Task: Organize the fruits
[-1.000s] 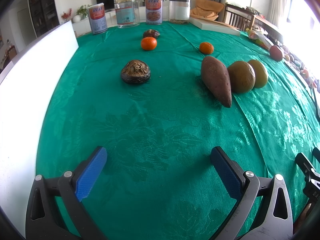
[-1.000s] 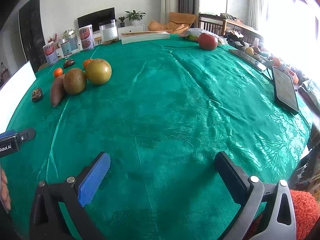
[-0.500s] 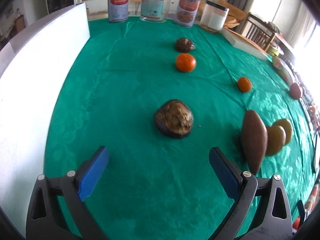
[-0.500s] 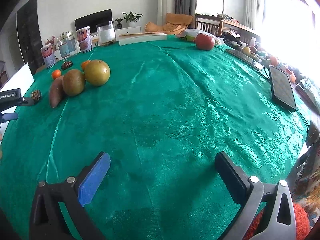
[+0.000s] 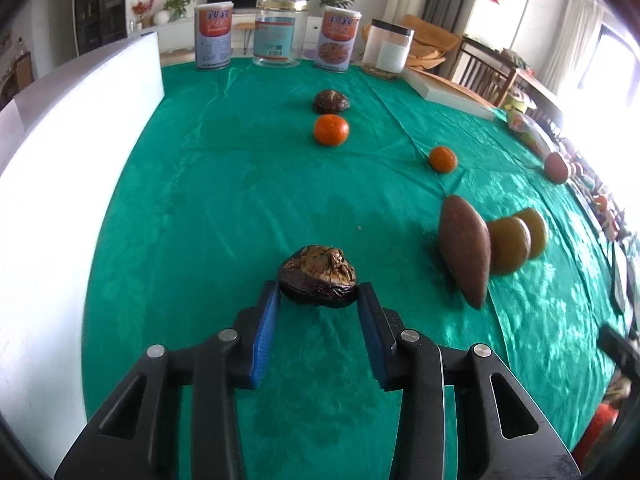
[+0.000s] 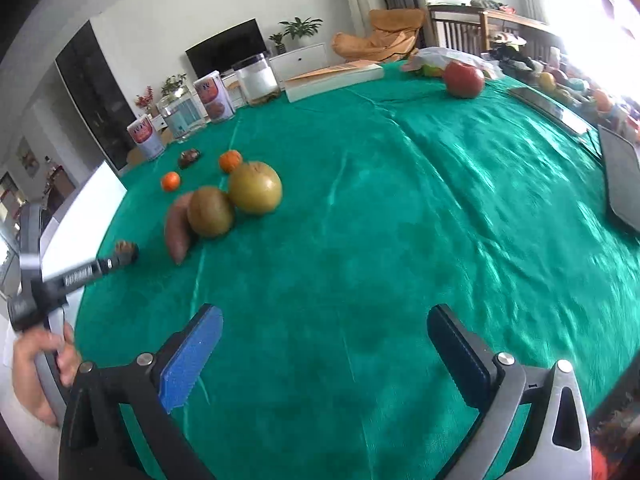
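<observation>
A dark wrinkled fruit lies on the green tablecloth. My left gripper has its jaws closing around it, both blue pads touching its sides. In the right wrist view the same fruit shows at the tip of the left gripper. A sweet potato and two yellow-green round fruits sit to the right. Farther back lie two tangerines and another dark wrinkled fruit. My right gripper hovers over bare cloth, jaws wide but closing a little, nothing between them.
A white board runs along the table's left edge. Cans and jars stand at the far edge beside a flat white box. A red apple and a dark tablet lie at the right.
The left gripper moved forward to the near wrinkled fruit and closed its jaws onto it. The right gripper rose and swung, so its view now shows the fruits nearer the centre.
</observation>
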